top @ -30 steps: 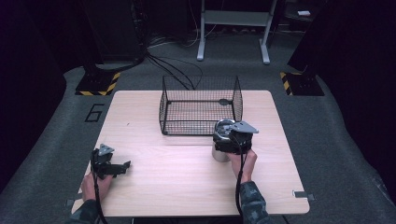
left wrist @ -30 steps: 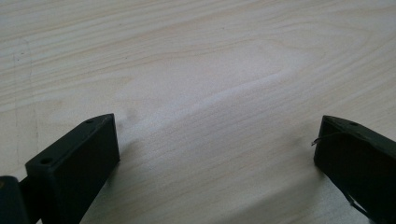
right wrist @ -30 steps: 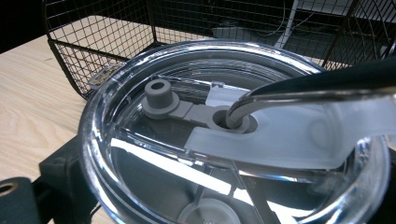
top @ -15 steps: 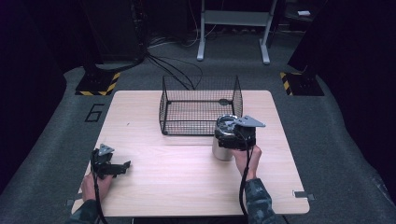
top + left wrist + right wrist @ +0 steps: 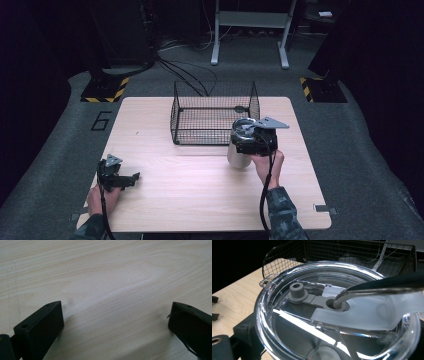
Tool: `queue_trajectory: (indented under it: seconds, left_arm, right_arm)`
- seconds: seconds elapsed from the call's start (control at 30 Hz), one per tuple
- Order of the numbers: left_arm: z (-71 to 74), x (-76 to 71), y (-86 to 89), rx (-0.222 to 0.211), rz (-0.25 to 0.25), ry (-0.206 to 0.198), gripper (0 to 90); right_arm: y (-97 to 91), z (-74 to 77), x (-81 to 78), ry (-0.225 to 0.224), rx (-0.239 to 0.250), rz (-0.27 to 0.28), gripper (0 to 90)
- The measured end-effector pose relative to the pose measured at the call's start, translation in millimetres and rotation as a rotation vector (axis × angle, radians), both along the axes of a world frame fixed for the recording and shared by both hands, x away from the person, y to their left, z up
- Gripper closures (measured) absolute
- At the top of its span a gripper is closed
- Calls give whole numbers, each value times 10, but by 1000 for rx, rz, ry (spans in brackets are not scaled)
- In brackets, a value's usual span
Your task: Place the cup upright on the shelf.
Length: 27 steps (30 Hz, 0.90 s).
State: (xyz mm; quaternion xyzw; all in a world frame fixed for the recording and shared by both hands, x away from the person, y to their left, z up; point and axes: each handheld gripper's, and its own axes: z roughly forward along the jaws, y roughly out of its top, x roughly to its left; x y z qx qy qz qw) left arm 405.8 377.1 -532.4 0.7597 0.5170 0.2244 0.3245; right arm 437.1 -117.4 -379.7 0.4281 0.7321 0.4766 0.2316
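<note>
Clear plastic marks the lid of the steel tumbler (image 5: 239, 150), which stands at centre right of the high view, just in front of the wire basket (image 5: 215, 112); your right tongs (image 5: 248, 140) pinch it at the top. Your left tongs (image 5: 131, 177), at lower left on the wooden surface (image 5: 200, 200), are spread with nothing between them.

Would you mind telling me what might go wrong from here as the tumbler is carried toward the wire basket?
1. The right gripper holds the tumbler near its clear lid; smooth metal may slip.
2. The wire basket stands close behind, so the tumbler could clip its near rim and shove it.
3. The left gripper rests open on the table, far off, so it cannot steady the basket.
</note>
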Motion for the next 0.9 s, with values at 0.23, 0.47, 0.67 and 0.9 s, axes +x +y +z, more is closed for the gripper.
queue_trajectory:
  seconds: [0.23,0.47,0.67,0.9]
  left_arm:
    - [12,-2,6,3,-8,15,0]
    - [0,0,0,0,0,0,0]
    - [13,-2,7,5,-9,16,0]
    - [5,-1,2,2,-3,6,0]
  right_arm:
    - [-20,145,48,0,7,21,39]
    - [-21,304,59,-8,7,37,39]
    - [14,415,128,-11,-3,53,39]
    - [67,597,181,-33,-1,65,39]
